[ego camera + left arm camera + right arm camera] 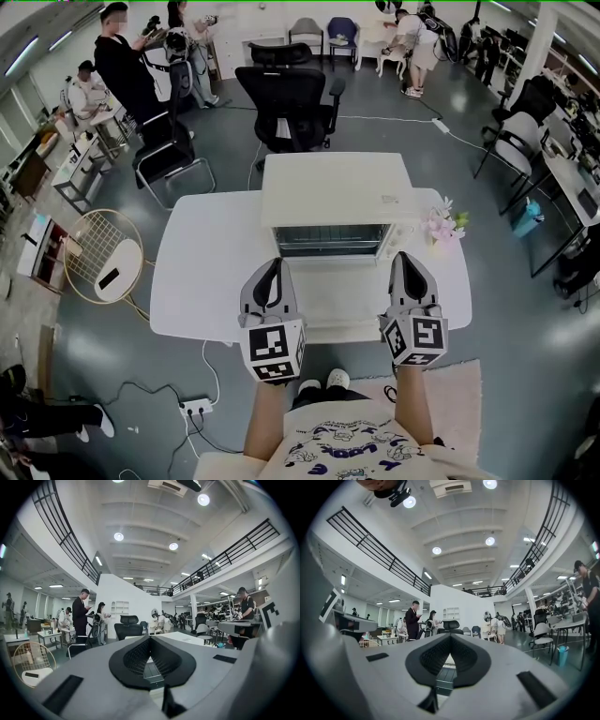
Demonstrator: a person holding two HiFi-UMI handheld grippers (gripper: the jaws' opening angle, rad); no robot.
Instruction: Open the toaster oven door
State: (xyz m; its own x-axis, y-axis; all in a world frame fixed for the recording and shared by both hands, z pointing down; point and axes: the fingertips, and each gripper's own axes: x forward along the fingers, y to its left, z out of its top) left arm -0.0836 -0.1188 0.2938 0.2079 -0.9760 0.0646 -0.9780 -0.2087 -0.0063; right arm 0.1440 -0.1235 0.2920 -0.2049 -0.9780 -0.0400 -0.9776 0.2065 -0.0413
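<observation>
Oven (336, 192) at frame centre on the white surface (187, 281). Its door (330, 239) faces me, long axis running left to right, and I judge it not yet opened. The left gripper (274, 264) and right gripper (405, 257) lie just below the door's lower corners, pointing up-frame at it; neither is clearly nearer. Both pairs of jaws are clenched tip to tip, grasping nothing. I cannot make out the handle.

The toaster oven (337, 192) looks matt painted metal, the table (187, 281) smooth
</observation>
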